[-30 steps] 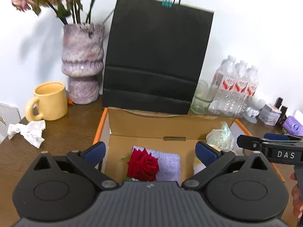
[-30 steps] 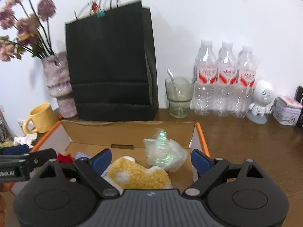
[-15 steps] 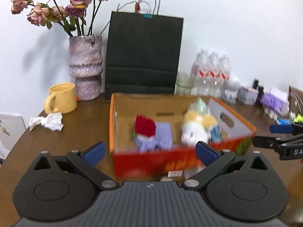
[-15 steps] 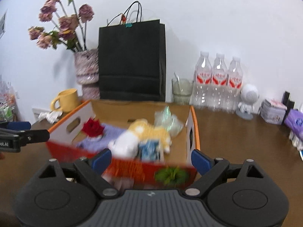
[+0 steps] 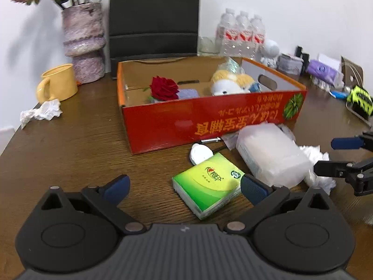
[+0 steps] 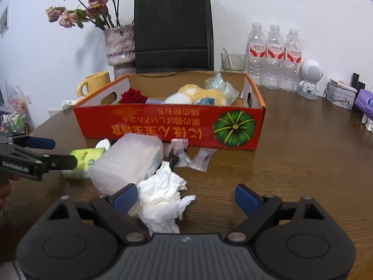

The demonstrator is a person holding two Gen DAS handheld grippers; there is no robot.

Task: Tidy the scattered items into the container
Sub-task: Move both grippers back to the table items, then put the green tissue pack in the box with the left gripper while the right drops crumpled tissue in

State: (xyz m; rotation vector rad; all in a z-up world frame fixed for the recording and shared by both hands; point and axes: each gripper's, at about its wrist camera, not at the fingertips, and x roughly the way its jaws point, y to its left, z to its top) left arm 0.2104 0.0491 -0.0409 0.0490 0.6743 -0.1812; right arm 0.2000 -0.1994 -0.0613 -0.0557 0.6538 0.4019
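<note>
Brown wooden worktop (image 6: 303, 154) carries a red cardboard box (image 6: 167, 126) mid-surface holding a rose (image 5: 163, 88) and plush toy (image 5: 230, 84); tissue pack (image 5: 209, 184), plastic tub (image 6: 128, 161) and crumpled tissue (image 6: 160, 196) lie before it. Left gripper (image 5: 184, 184) and right gripper (image 6: 184, 196): fingers apart, empty.

Rose (image 5: 164, 88) and plush toy (image 5: 233, 83) in box (image 5: 209, 121); tissue pack (image 5: 207, 184), plastic container (image 5: 270, 154), crumpled tissue (image 6: 163, 196) before box; mug (image 5: 58, 85) left.
</note>
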